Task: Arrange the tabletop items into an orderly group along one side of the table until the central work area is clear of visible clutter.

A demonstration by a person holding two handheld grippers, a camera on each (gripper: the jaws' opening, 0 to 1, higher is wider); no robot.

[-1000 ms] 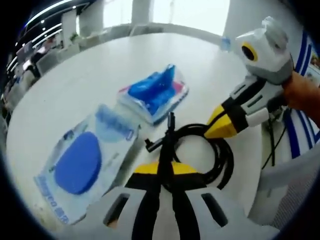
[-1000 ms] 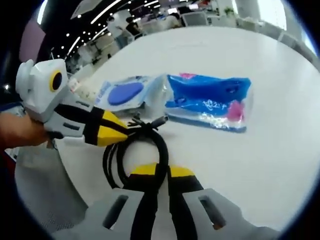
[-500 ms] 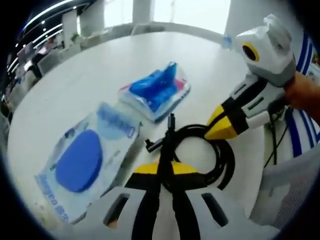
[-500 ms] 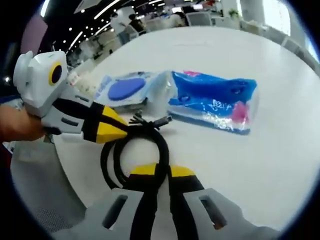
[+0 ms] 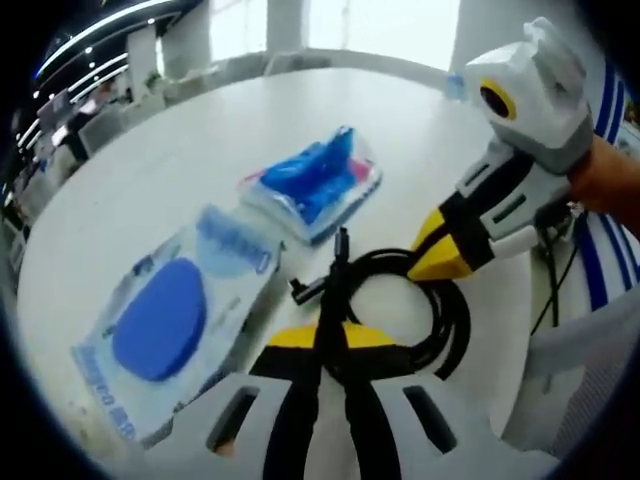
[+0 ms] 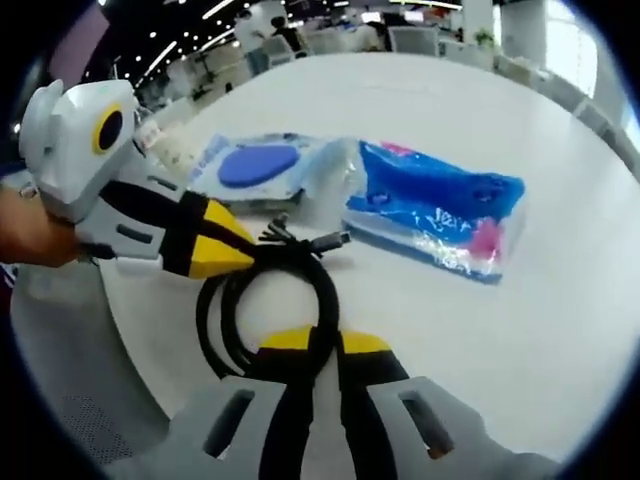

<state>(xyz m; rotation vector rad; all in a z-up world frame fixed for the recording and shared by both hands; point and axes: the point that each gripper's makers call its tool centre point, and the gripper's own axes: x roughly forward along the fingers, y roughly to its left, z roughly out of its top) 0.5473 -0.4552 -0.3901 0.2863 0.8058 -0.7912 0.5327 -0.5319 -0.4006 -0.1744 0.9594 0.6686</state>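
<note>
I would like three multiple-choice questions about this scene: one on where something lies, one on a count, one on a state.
1. Where does the coiled black cable lie?
A. near the table edge, in front of both packets
B. on top of the blue packet
C. on the floor

2. How many plastic packets lie on the white table?
A. one
B. two
C. four

3. What is the state of both grippers?
A. open above the table
B. shut on the cable
C. shut on a packet

Answers:
1. A, the coil sits nearest the edge.
2. B, the blue packet and the packet with the blue oval.
3. B, the left gripper and right gripper each pinch the coil.
</note>
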